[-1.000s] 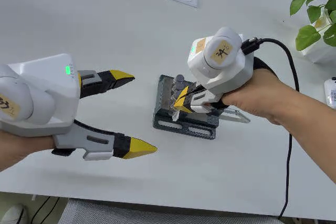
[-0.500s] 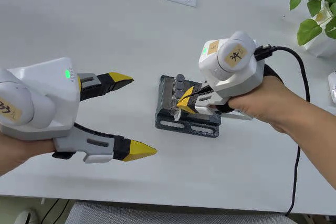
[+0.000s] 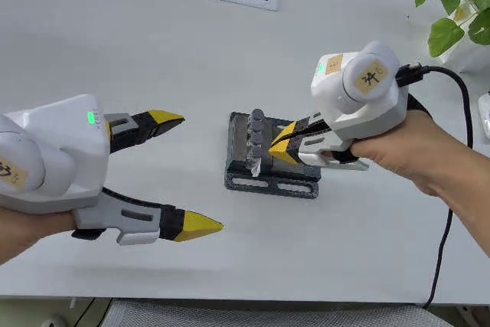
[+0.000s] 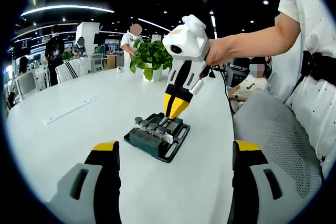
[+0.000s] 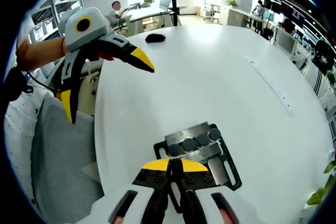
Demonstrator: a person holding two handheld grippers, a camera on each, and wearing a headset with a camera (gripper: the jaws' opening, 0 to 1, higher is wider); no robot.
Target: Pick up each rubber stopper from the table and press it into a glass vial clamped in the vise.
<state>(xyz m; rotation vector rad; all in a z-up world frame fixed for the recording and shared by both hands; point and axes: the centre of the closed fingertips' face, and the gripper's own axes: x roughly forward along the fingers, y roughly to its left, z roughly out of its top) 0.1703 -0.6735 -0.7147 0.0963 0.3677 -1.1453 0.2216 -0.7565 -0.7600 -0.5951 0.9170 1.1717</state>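
Left gripper [image 3: 199, 171] hangs wide open, well left of the vise [image 3: 272, 183]. Right gripper [image 3: 277, 148], jaws pinched together, hovers just beside the vials [image 3: 257, 143]. Its own view looks down on four stoppers [image 5: 189, 144] seated in a row; the left gripper view catches them side-on.

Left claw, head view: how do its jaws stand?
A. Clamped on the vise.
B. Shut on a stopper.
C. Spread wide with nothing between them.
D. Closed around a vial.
C: the left claw has its yellow-tipped jaws far apart over the bare table, off to the side of the vise.
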